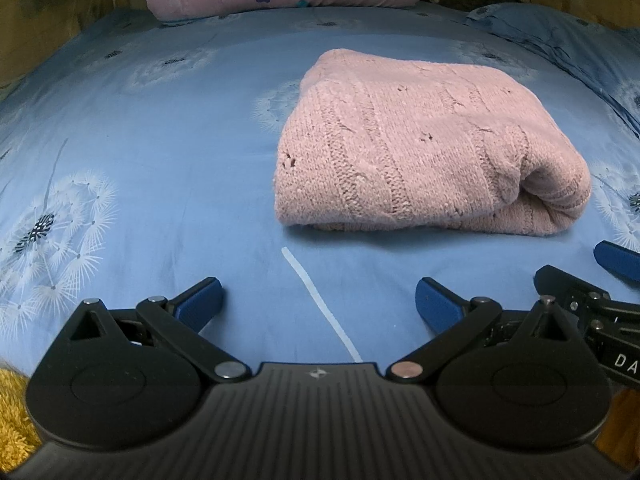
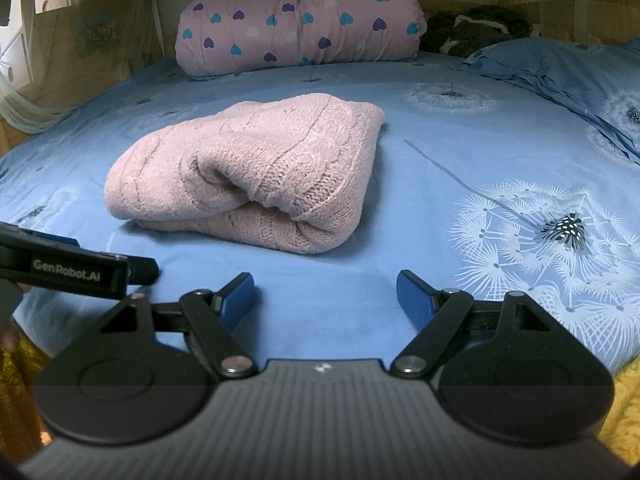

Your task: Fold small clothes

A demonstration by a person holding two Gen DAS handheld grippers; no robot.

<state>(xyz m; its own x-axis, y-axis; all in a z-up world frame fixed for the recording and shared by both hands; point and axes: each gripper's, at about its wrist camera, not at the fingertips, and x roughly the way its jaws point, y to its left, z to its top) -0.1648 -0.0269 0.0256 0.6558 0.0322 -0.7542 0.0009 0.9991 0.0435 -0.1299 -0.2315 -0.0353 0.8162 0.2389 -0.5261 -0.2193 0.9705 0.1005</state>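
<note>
Left wrist view shows a pink knitted sweater (image 1: 424,148) folded into a thick, soft bundle on the bed sheet (image 1: 160,128), a smooth light-blue cotton printed with white dandelion heads. The knit is chunky, with cable ribs and small eyelet holes, and its near right corner rolls over in a rounded fold. Just in front of the sweater, a thin white strip (image 1: 320,304) lies on the sheet, running toward the left gripper (image 1: 318,300). That gripper sits in front of the sweater, its blue ribbed pads spread wide, holding nothing and apart from the knit. From the right wrist view, the right gripper (image 2: 325,300) also rests in front of the sweater, its black arms splayed and blue pads wide apart, empty, clear of the cloth. Behind the sweater lies a rolled pink quilt (image 2: 300,24), puffy and dotted with teal, purple and white hearts. Right of the sweater, a crumpled blue pillow (image 2: 560,68) matches the sheet.
</note>
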